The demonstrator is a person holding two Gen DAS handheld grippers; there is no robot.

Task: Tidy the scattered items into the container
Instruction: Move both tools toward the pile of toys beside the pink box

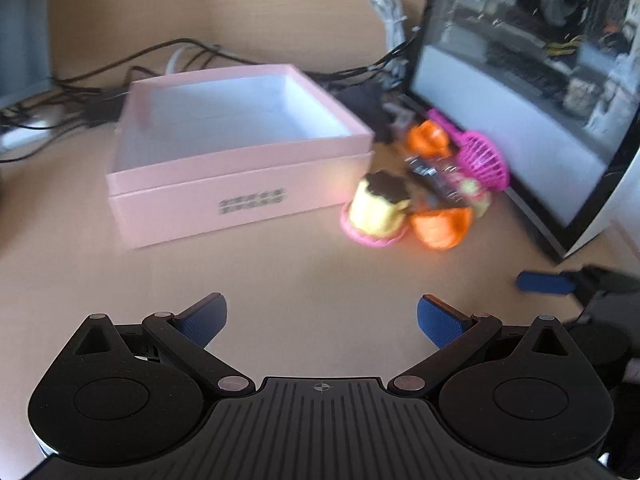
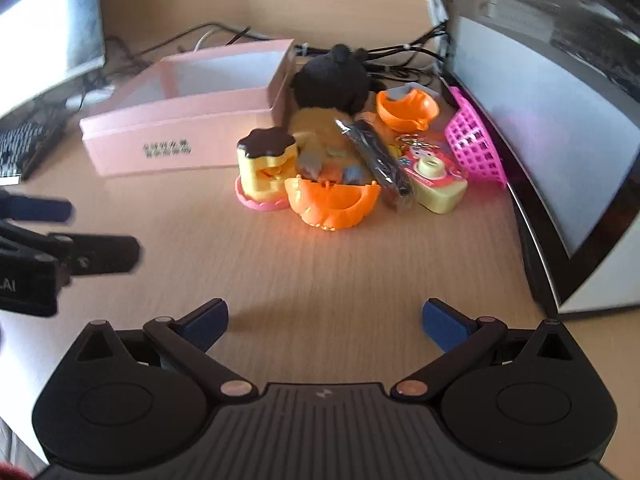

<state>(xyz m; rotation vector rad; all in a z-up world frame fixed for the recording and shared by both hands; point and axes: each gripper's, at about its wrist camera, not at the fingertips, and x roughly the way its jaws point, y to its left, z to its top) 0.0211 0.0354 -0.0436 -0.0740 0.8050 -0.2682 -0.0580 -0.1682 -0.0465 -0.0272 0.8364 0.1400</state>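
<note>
Pink box (image 1: 240,160) is sitting empty ahead-left of both tongs, toy pile touching its right side: pudding toy (image 2: 266,162) and orange bowl (image 2: 332,204) nearest, camera toy (image 2: 434,184) and pink basket (image 2: 474,144) further right by the monitor (image 2: 560,120). Left gripper (image 1: 320,322) and right gripper (image 2: 324,324) are both hovering over bare desk (image 2: 320,264), spread wide, gripping nothing. Likely best: right one going straight ahead for the bowl, pinching its rim, lifting clear of the box wall before releasing.

Both wrist views look forward, low over the desk (image 1: 304,280). Each faces the box (image 1: 240,152) and toys (image 2: 332,200); both appear in each.
</note>
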